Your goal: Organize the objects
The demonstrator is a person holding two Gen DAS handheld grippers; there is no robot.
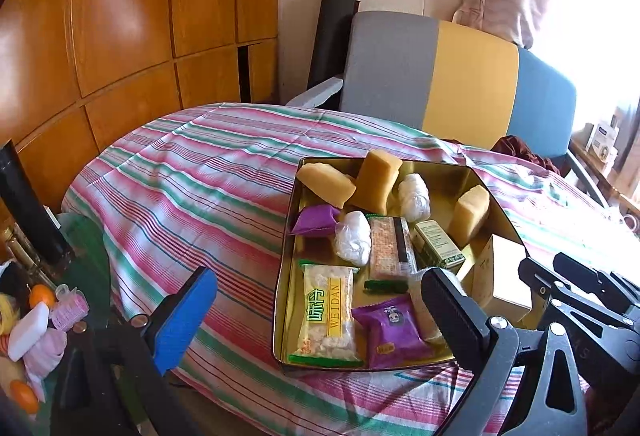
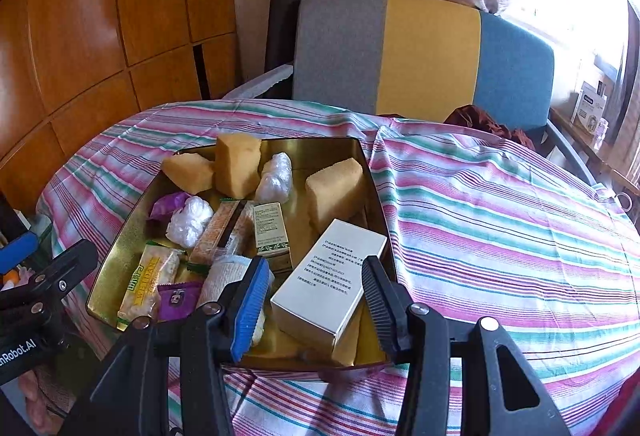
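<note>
A gold tin tray (image 1: 288, 276) (image 2: 112, 256) lies on the striped cloth and holds yellow sponges (image 1: 378, 177), white plastic-wrapped bundles (image 1: 354, 238), purple packets (image 1: 394, 330), a WEIDAN snack bag (image 1: 328, 316), a green box (image 1: 438, 244) and a white box (image 2: 332, 276). My right gripper (image 2: 316, 296) is open, its fingers on either side of the white box, not touching it. My left gripper (image 1: 320, 312) is open and empty above the tray's near left edge.
A striped cloth (image 2: 500, 215) covers the table. A grey, yellow and blue chair back (image 2: 424, 51) stands behind it. Wooden cabinets (image 1: 120, 15) fill the left. Oranges, a white case and pink items (image 1: 36, 320) lie at the lower left.
</note>
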